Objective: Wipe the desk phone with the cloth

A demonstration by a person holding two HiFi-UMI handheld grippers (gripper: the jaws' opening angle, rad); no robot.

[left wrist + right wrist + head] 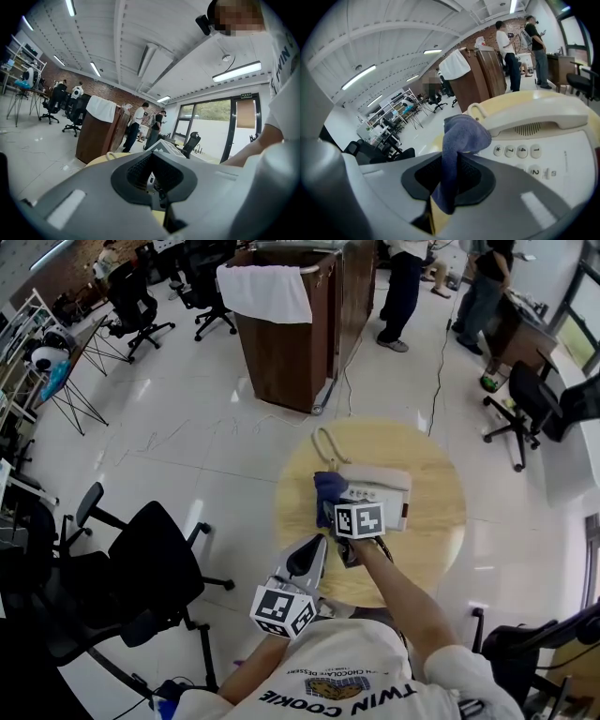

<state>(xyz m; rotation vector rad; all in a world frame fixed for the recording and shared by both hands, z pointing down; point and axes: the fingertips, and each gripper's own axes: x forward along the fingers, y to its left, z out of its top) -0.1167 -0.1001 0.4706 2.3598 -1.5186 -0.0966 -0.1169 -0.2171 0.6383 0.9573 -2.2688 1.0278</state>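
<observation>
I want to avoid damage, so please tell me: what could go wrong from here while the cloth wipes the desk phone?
1. The left hand-held gripper hangs shut near the table edge, apart from the desk phone. With nothing steadying the phone, a firm wipe may slide it.
2. The cloth, clamped in the right hand-held gripper, lies at the end of the handset. A push there might knock the handset off its cradle.

Blue cloth [458, 140] against cream phone [543, 140]
</observation>
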